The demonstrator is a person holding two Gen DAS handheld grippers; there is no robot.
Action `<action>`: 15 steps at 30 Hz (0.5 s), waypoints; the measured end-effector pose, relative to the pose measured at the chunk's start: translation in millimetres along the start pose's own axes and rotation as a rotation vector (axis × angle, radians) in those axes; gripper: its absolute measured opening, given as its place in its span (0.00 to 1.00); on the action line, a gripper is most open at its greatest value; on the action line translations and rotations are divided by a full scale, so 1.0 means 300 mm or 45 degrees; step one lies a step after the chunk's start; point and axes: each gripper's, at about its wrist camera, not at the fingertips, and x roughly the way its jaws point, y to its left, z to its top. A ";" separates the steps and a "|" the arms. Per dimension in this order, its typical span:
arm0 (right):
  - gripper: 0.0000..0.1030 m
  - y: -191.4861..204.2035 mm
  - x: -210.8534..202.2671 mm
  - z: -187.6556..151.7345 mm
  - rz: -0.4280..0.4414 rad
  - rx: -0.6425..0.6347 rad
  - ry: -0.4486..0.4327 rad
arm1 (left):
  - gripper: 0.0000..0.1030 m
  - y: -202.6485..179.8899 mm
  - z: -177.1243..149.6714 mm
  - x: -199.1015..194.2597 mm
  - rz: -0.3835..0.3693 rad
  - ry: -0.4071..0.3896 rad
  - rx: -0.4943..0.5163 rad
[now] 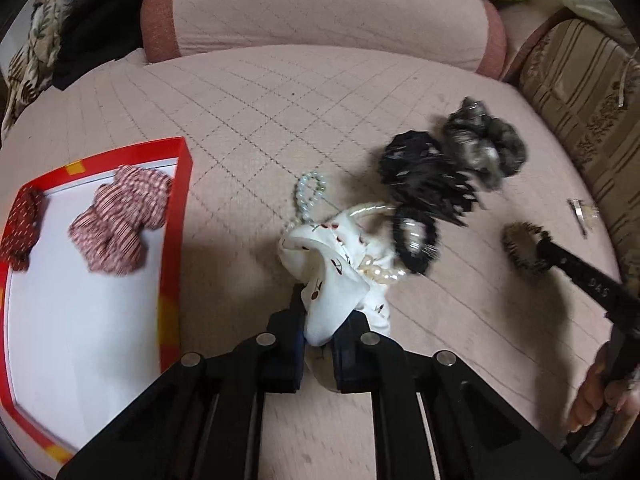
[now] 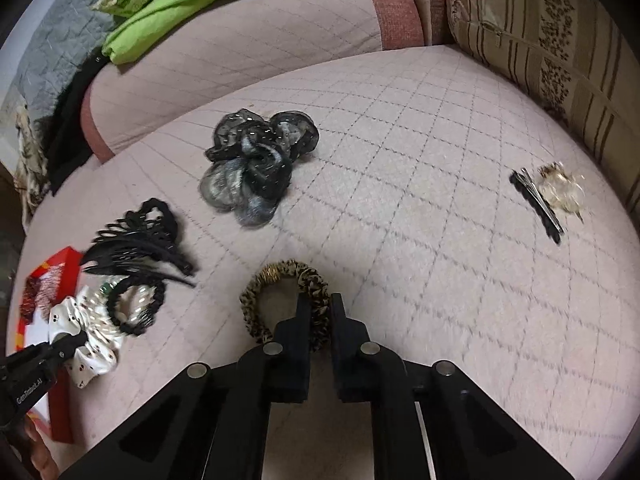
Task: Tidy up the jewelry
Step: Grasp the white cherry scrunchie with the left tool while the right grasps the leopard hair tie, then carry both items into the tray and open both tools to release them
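Note:
My left gripper [image 1: 320, 314] is shut on a white cherry-print scrunchie [image 1: 336, 268] lying on the pink quilted sofa seat. A pearl bracelet [image 1: 308, 196] and a cream bead chain are tangled with it. My right gripper [image 2: 320, 308] is shut on a leopard-print scrunchie [image 2: 250, 304], also on the seat. At the left, a red box [image 1: 176, 240] with a white floor holds a pink striped scrunchie [image 1: 120, 220] and a red dotted one [image 1: 20, 228]. The left gripper [image 2: 68, 342] shows at the lower left of the right wrist view, on the white scrunchie [image 2: 96, 344].
A black hair claw [image 2: 140, 240], a black beaded scrunchie [image 2: 132, 308] and a grey-black organza scrunchie [image 2: 256, 160] lie nearby. A black hair clip [image 2: 536, 204] and a clear flower clip [image 2: 560, 192] lie at the right. A striped cushion [image 2: 560, 60] and green cloth [image 2: 180, 0] border the seat.

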 end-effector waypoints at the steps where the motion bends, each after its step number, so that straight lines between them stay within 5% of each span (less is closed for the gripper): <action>1: 0.09 -0.001 -0.019 -0.010 0.011 0.004 -0.005 | 0.10 -0.003 -0.013 -0.028 -0.008 -0.010 0.002; 15: 0.09 0.082 -0.342 -0.207 0.184 -0.023 -0.091 | 0.10 0.029 -0.246 -0.417 -0.002 -0.199 -0.038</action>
